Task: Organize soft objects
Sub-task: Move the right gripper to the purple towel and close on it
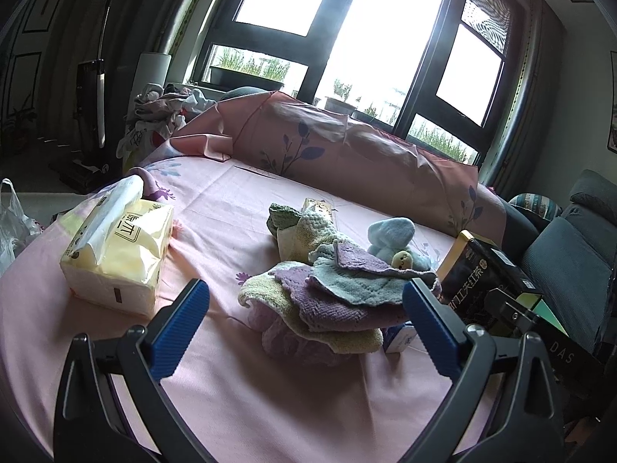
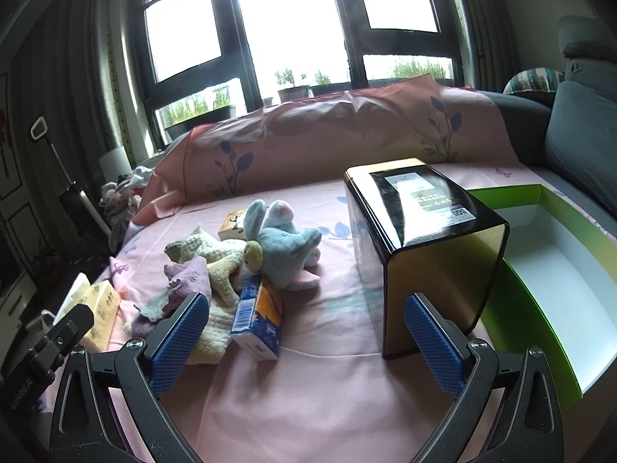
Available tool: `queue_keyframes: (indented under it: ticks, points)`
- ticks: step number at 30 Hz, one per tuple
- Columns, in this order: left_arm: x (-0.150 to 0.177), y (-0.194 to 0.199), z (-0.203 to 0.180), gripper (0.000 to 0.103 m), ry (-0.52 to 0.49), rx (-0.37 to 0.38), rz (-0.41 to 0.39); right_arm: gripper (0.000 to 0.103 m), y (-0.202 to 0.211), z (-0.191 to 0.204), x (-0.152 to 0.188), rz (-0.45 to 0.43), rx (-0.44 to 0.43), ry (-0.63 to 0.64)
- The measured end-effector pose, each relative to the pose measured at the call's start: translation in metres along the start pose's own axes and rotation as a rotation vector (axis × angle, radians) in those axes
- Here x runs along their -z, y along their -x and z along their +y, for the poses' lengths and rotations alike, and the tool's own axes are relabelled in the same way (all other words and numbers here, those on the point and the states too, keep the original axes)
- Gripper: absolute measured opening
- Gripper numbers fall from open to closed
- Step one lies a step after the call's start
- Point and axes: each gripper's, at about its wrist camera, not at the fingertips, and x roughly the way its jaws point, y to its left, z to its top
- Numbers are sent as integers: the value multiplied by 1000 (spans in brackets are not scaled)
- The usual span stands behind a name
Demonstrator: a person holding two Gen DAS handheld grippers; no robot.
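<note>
The green cardboard box with a white inside [image 2: 555,270] lies open at my right on the pink sheet [image 2: 308,378], and nothing shows in the part of it I can see. Beside it stands a black and gold tin [image 2: 424,247], closed. My left hand-held gripper [image 1: 304,308] is spread wide with nothing between its blue pads, and the heap of knitted purple, yellow and grey-green cloths [image 1: 327,297] lies just ahead of it, between the fingers' line of sight. My right hand-held gripper [image 2: 308,324] is likewise wide open and empty. The pale blue plush elephant [image 2: 285,247] lies ahead of it, slightly left, against the cloths, with a small blue and orange carton [image 2: 258,316] nearer my left finger.
</note>
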Motion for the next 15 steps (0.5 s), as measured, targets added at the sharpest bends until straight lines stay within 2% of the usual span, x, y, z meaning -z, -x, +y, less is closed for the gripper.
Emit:
queue_keyframes:
  ticks: [4, 7, 11, 15]
  points:
    - [0, -2, 0, 92, 1, 5, 10, 98, 0, 2, 1, 4, 23, 3]
    - [0, -8, 3, 86, 21, 9, 41, 98, 3, 2, 0, 12, 5, 0]
    - [-2, -9, 10, 85, 71, 34, 55, 98, 14, 4, -6, 17, -70, -13]
    - [-5, -15, 21, 85, 131, 59, 97, 98, 12, 11, -20, 84, -215, -64]
